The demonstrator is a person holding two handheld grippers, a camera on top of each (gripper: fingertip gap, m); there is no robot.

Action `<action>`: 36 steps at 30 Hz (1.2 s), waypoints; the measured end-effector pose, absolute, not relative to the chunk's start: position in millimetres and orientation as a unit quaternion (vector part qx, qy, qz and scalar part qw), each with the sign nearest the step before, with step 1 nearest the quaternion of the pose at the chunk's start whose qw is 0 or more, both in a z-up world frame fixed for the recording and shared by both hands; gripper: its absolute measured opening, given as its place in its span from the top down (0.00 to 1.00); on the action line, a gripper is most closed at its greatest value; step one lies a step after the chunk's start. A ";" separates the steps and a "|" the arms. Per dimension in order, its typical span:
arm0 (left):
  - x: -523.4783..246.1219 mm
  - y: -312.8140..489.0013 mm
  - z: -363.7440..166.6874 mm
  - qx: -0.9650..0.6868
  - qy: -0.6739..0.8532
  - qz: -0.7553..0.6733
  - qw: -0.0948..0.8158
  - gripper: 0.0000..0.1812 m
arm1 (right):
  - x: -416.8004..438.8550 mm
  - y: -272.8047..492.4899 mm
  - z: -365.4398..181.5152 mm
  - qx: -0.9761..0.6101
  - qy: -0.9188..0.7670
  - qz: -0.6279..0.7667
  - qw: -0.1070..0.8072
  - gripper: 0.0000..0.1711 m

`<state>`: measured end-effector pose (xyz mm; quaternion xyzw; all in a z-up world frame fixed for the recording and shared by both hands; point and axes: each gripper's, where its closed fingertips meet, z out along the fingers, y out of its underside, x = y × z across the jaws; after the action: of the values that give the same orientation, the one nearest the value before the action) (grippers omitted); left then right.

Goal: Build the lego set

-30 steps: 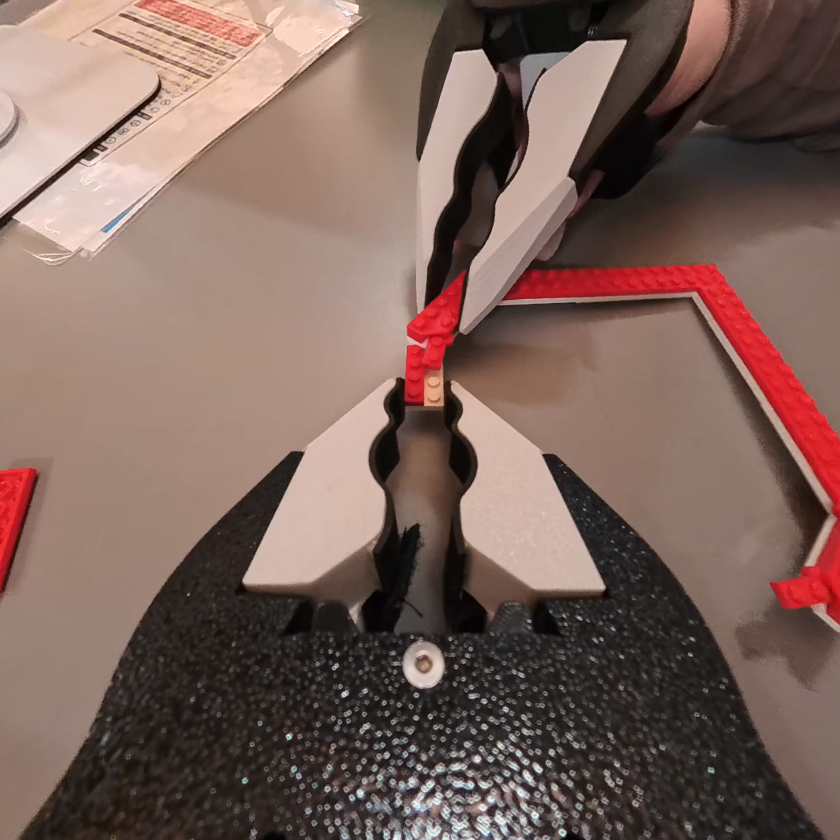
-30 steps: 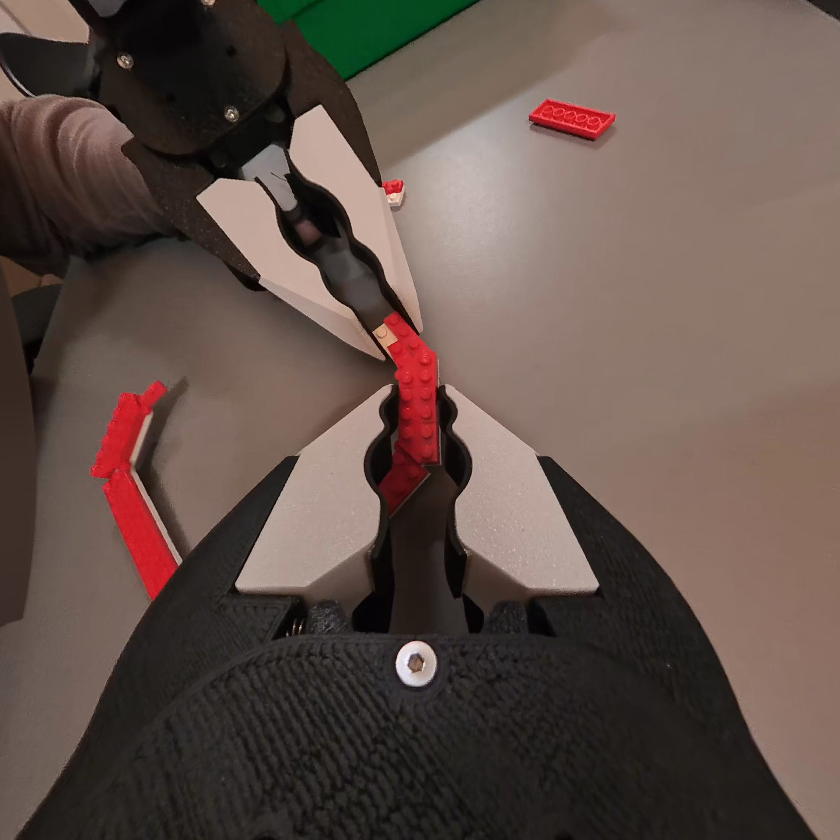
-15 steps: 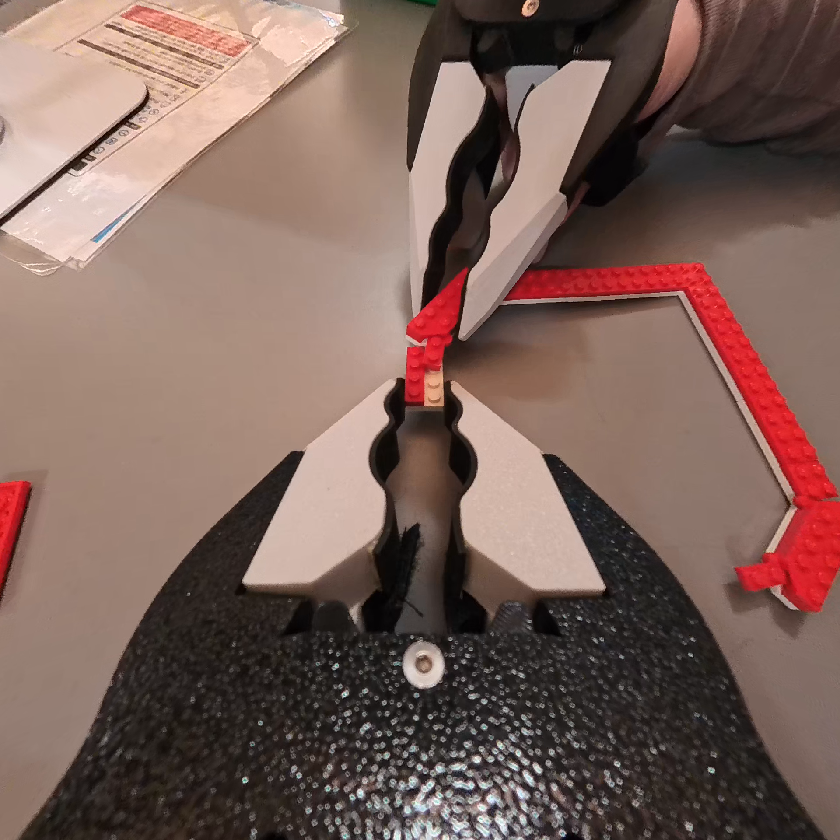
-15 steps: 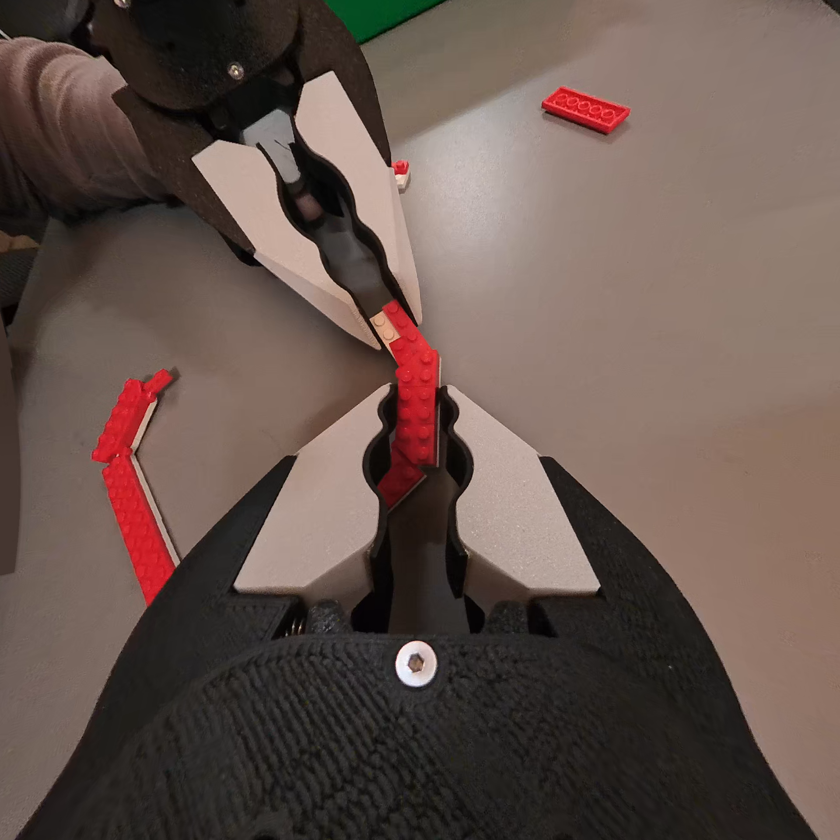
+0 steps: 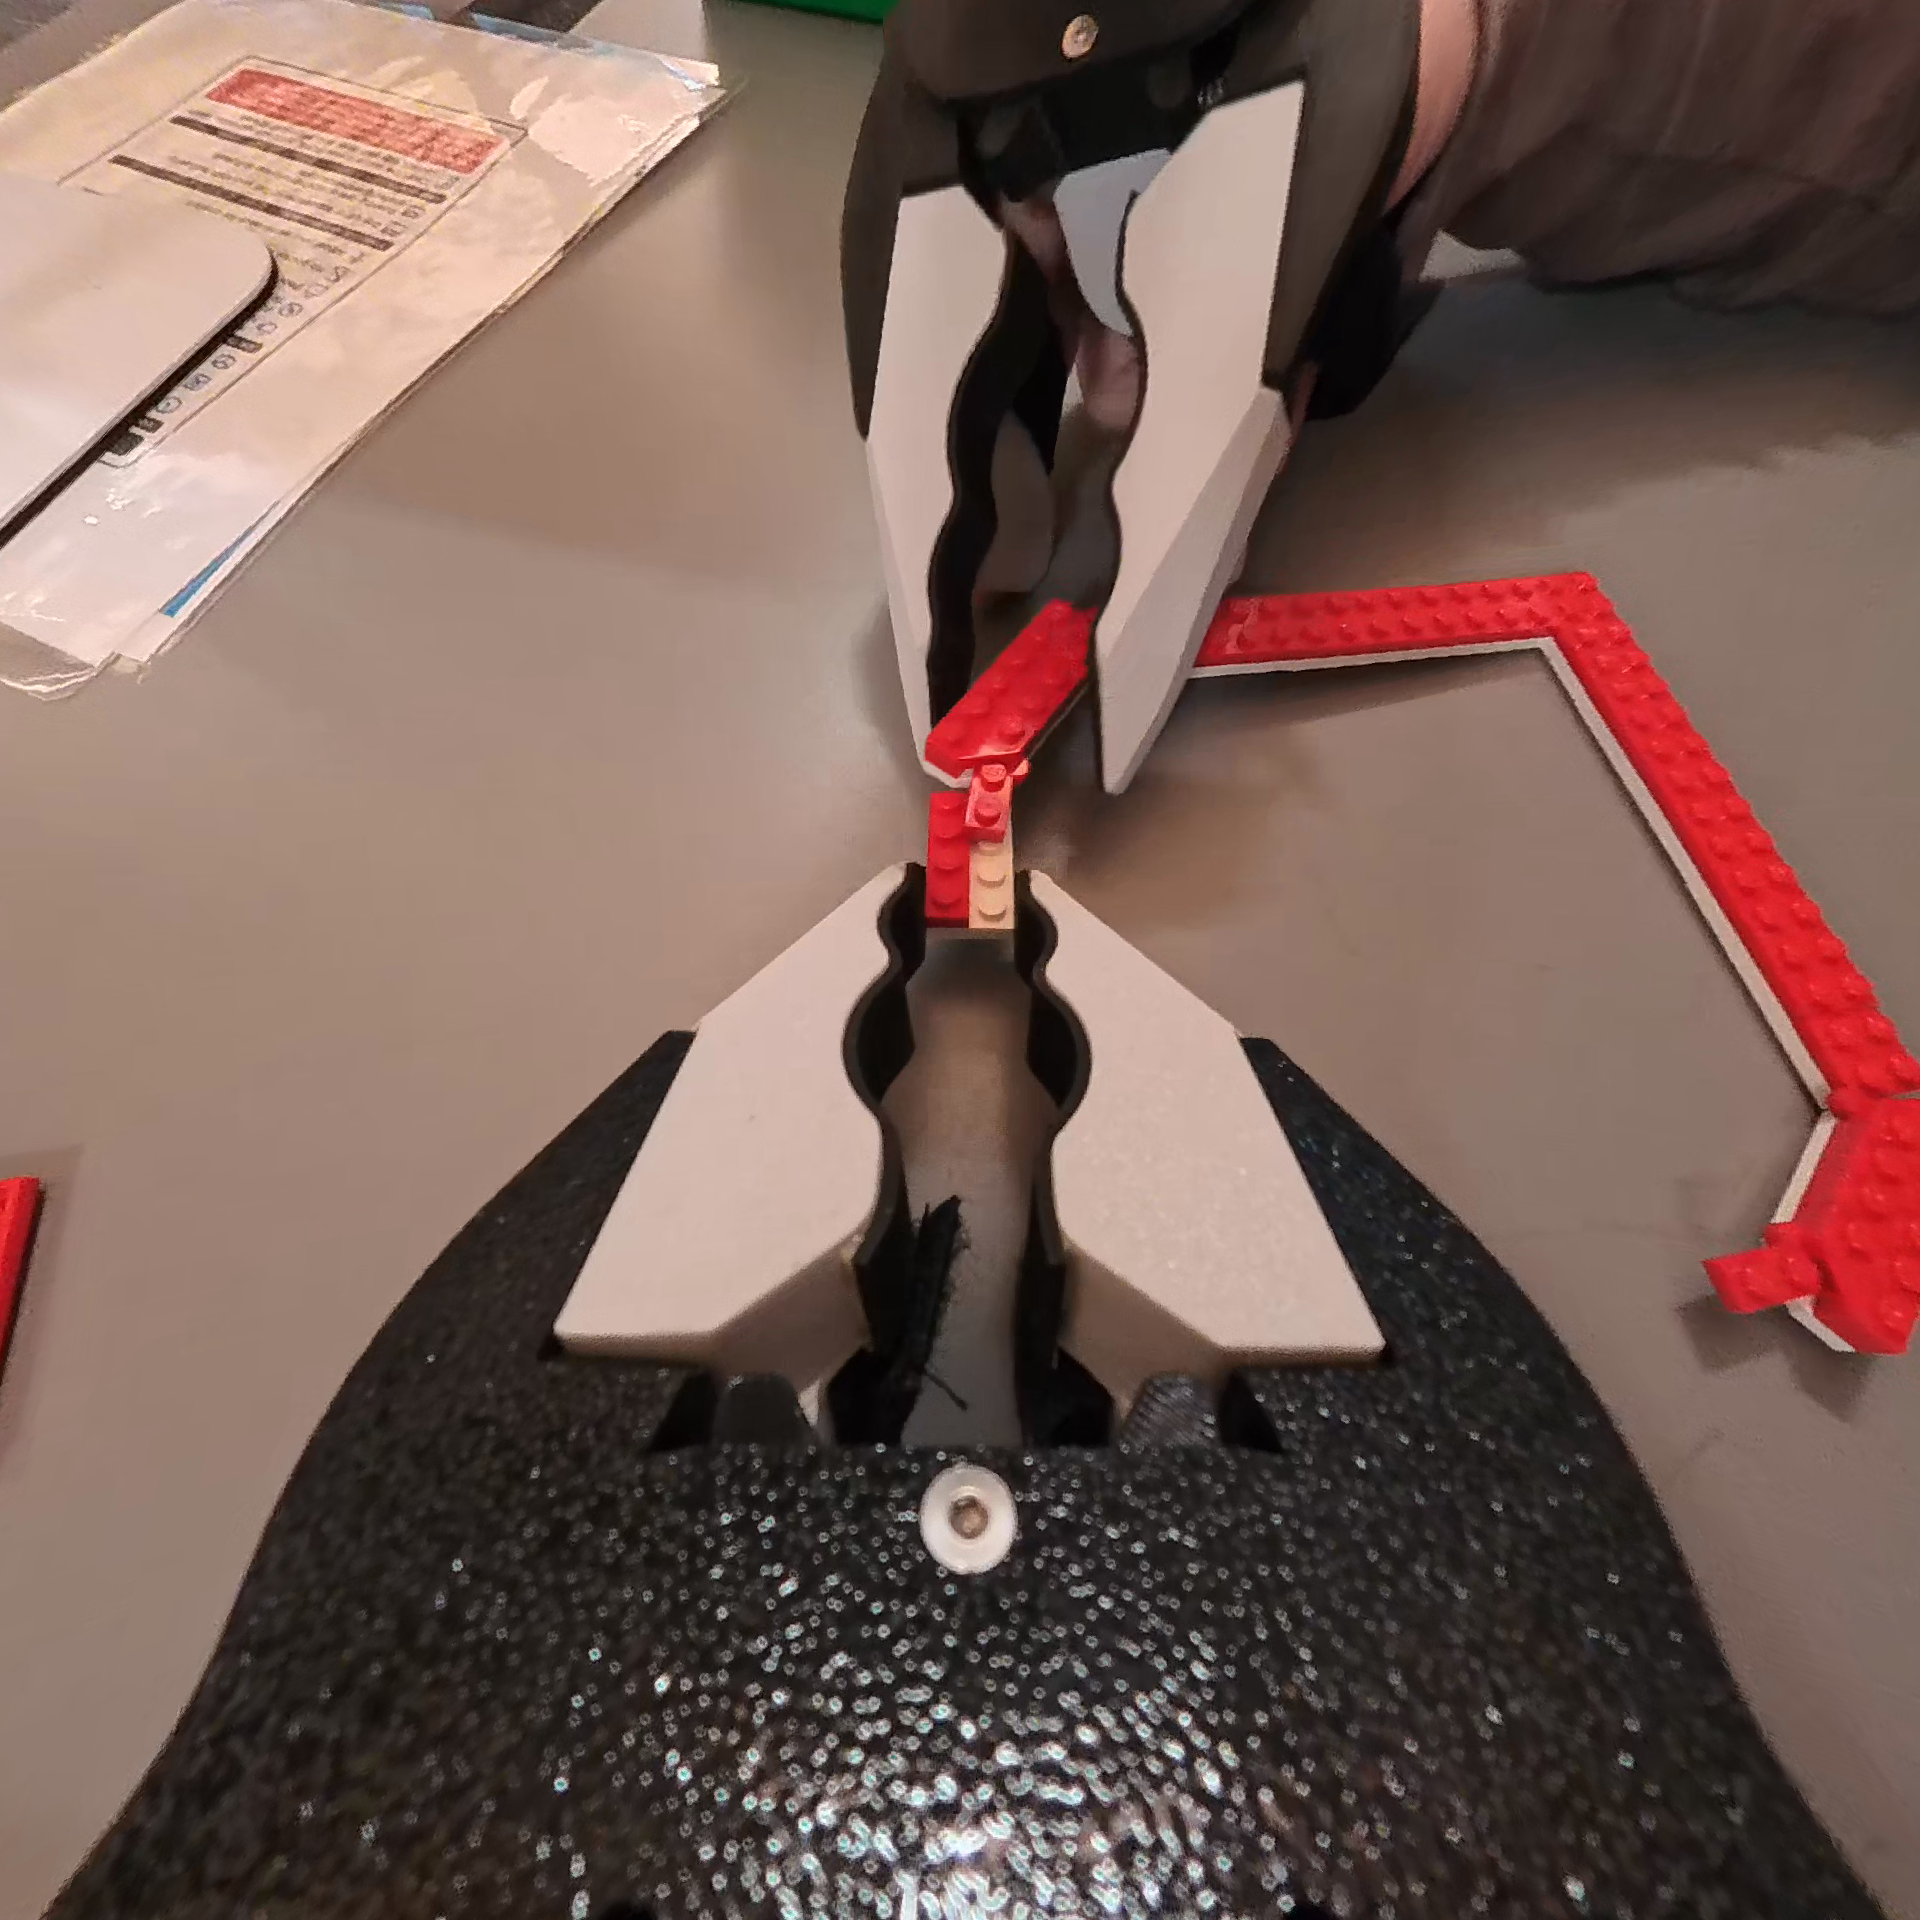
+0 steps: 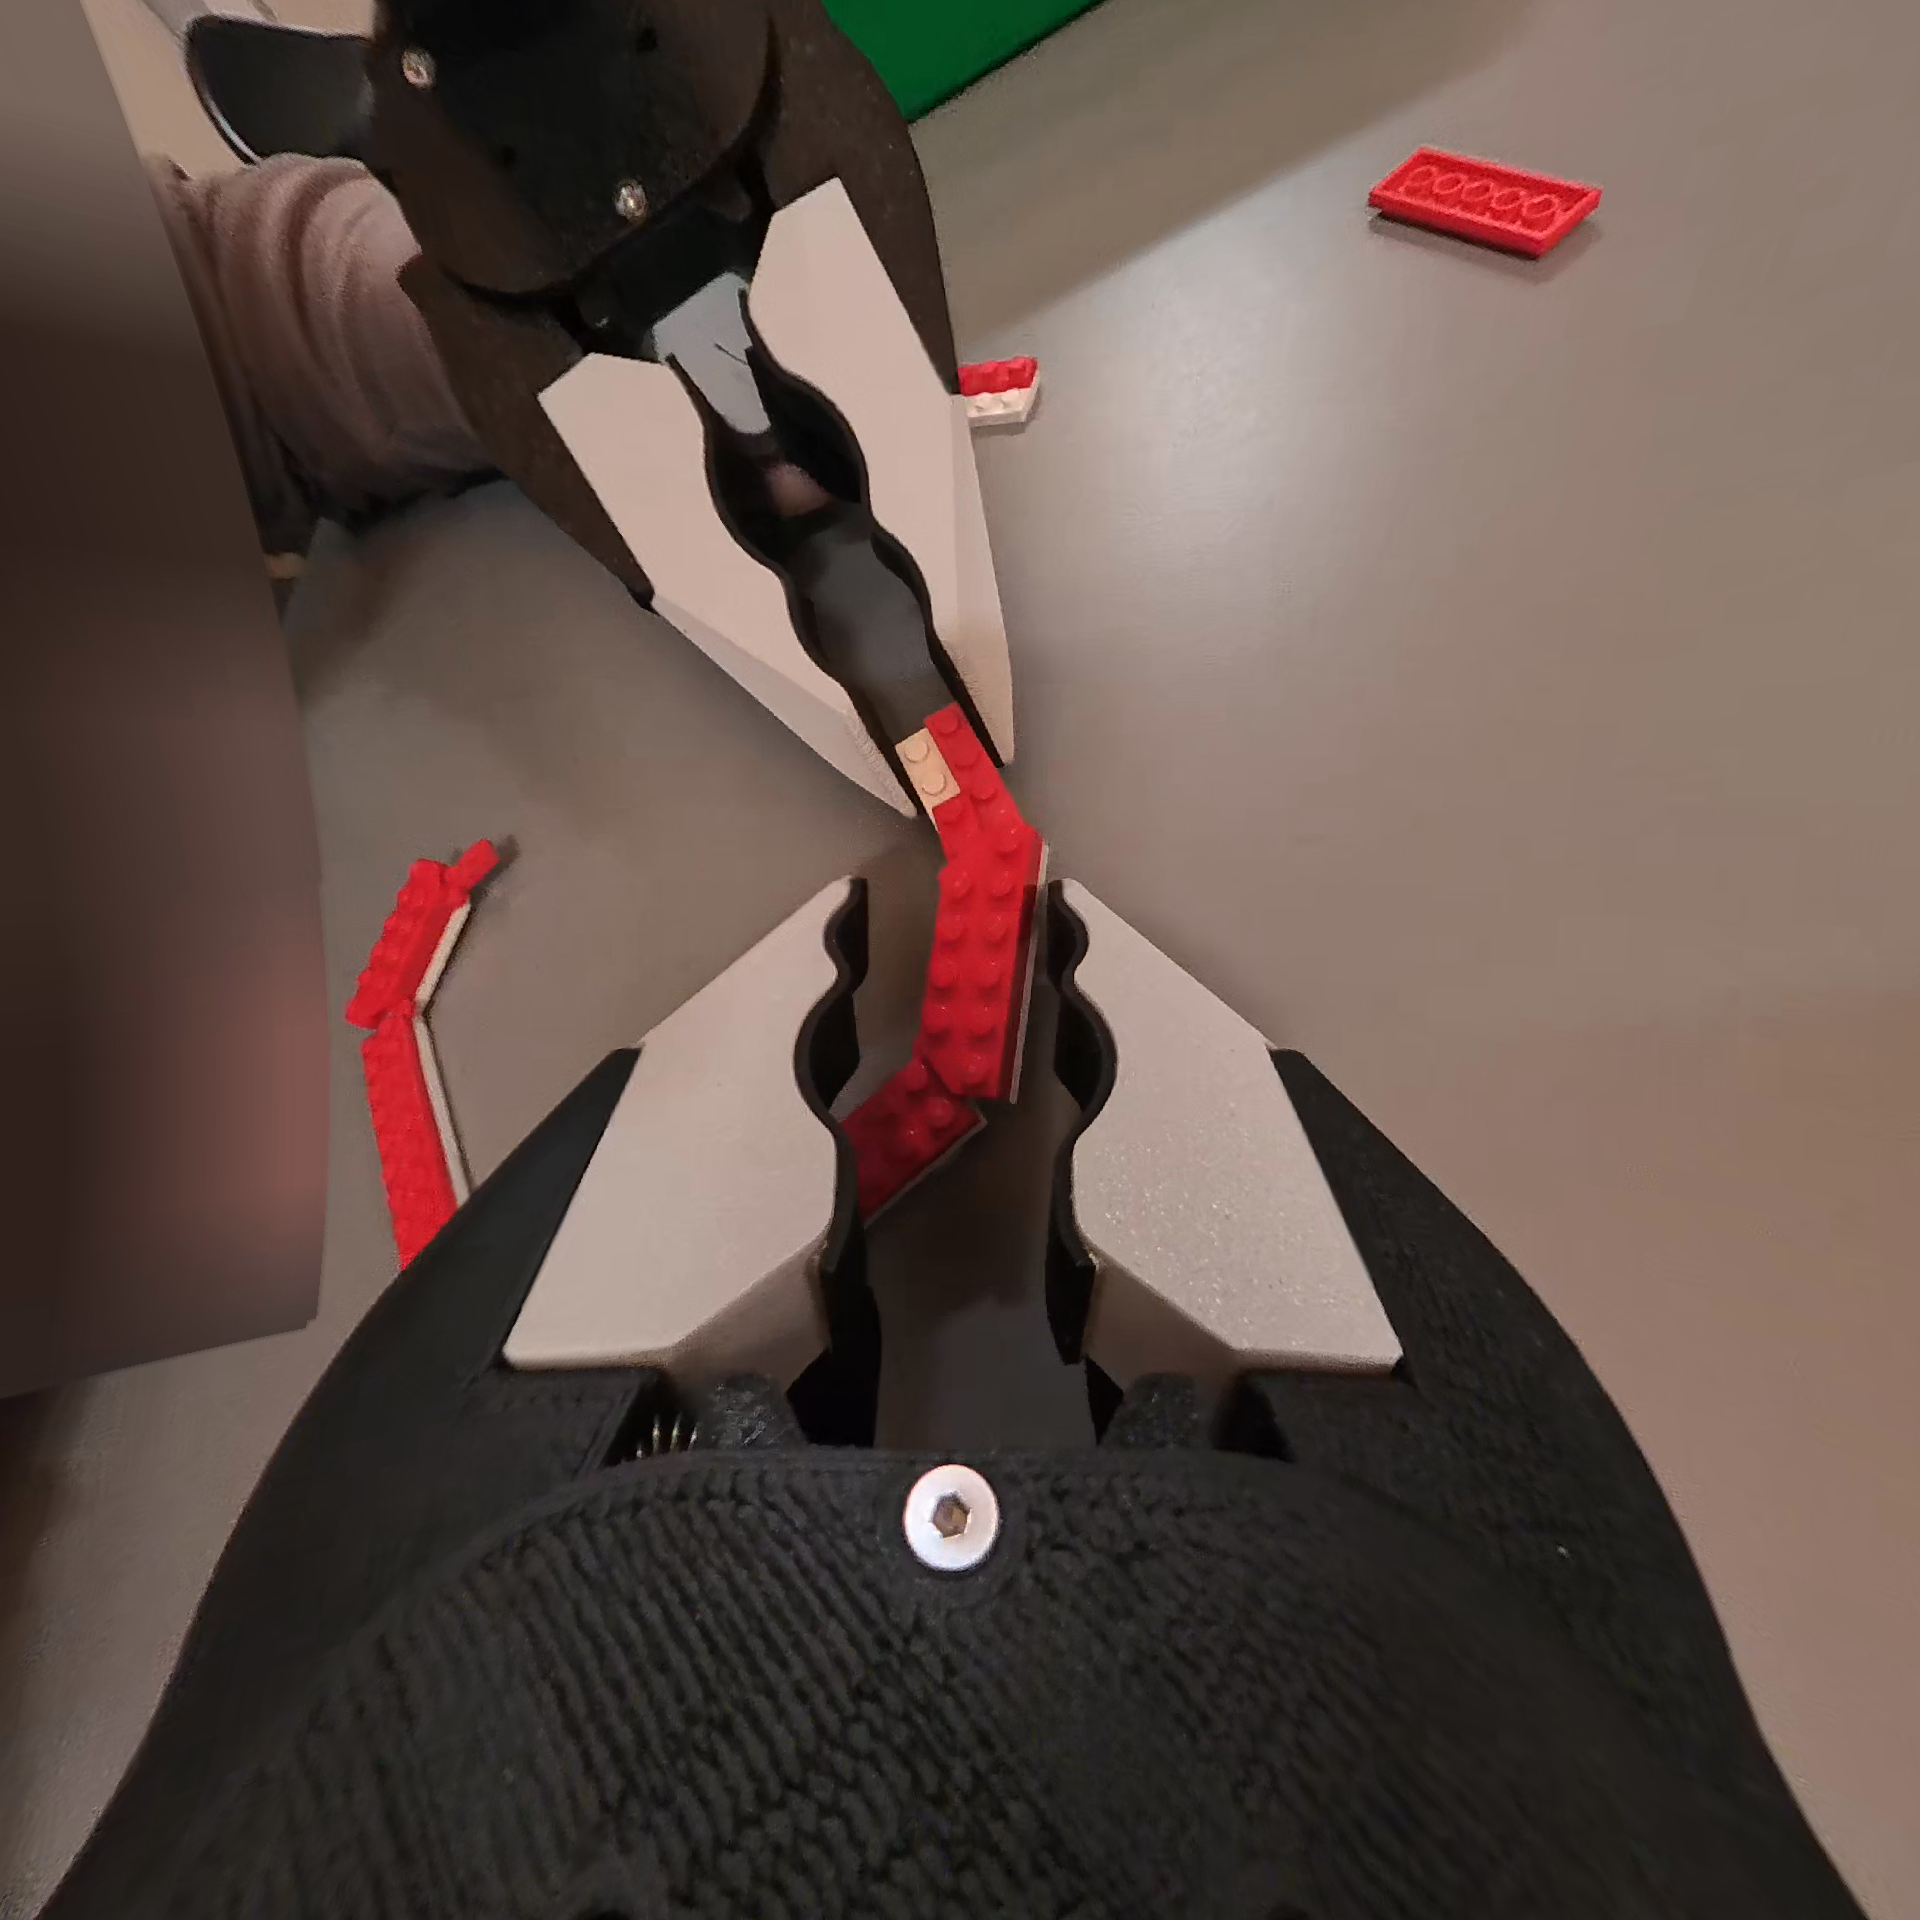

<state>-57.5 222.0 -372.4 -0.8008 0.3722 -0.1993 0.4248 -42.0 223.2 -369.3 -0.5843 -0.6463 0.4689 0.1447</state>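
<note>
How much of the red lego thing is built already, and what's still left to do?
Built: a long red studded lego frame with several angled corners, lying on the grey table. In hand: the left gripper pinches the frame's red-and-tan end piece, while the right gripper, open, straddles the next red segment. Left: the frame looks unclosed, and a loose red plate and a small red-and-white piece wait unused.

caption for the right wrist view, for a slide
Right gripper open around the red lego strip, while the left gripper pinches the strip's far end at a tan piece above the grey table.
</note>
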 end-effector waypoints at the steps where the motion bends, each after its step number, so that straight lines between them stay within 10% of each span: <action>1: -57.0 222.0 -372.2 -0.800 0.374 -0.199 0.426 0.92 | -41.5 222.8 -368.0 -0.583 -0.642 0.479 0.133 0.80; 13: -52.4 221.0 -369.7 -0.786 0.392 -0.199 0.434 0.92 | -33.7 225.6 -363.0 -0.538 -0.647 0.539 -0.036 0.86; 36: -35.7 210.5 -355.2 -0.718 0.457 -0.179 0.494 0.92 | -27.2 214.5 -350.2 -0.542 -0.602 0.586 -0.025 0.92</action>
<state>-35.7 210.5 -355.2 -0.7181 0.4569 -0.1787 0.4937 -27.2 214.5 -350.2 -0.5421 -0.6017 0.5860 -0.0252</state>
